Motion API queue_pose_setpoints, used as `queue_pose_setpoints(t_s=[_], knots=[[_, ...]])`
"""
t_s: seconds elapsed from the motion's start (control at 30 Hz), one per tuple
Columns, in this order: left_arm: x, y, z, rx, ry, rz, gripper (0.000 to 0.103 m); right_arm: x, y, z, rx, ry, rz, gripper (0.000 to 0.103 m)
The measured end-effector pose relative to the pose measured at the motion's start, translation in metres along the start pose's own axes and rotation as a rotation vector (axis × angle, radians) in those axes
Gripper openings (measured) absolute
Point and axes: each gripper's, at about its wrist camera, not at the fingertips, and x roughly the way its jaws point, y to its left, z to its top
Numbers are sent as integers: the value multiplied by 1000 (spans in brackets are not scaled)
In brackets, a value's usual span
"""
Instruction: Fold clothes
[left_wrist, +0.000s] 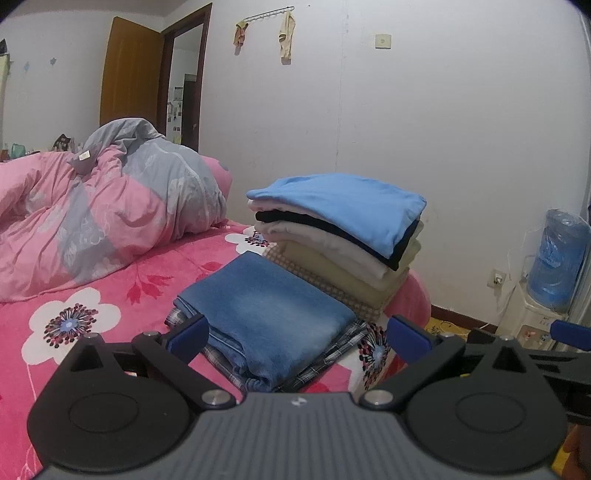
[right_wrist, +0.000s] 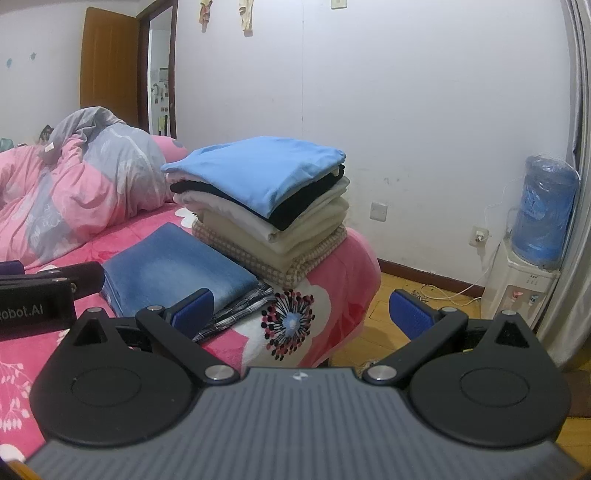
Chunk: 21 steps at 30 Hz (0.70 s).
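Folded blue jeans (left_wrist: 269, 314) (right_wrist: 173, 273) lie on a folded plaid garment (left_wrist: 332, 354) (right_wrist: 240, 306) at the corner of the bed. Behind them rises a stack of folded clothes (left_wrist: 343, 236) (right_wrist: 266, 206): light blue on top, then black, white, cream and a checked piece. My left gripper (left_wrist: 299, 339) hovers open just in front of the jeans, nothing between its fingers. My right gripper (right_wrist: 301, 314) is open too, over the bed's corner to the right of the jeans. The left gripper's body (right_wrist: 44, 291) shows at the left edge of the right wrist view.
A pink floral bedspread (left_wrist: 110, 295) (right_wrist: 310, 325) covers the bed. A bunched pink and grey duvet (left_wrist: 110, 206) (right_wrist: 81, 184) lies at the back left. A water dispenser (left_wrist: 554, 280) (right_wrist: 535, 240) stands by the white wall on the wooden floor (right_wrist: 384, 321), cables trailing beside it.
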Motion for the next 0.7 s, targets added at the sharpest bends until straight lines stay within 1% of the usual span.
queue_pose_setpoints(t_s=[0.7], knots=[[5,4,-3,-13,12,1,103,6,-2,0,-5,11,-35,102]])
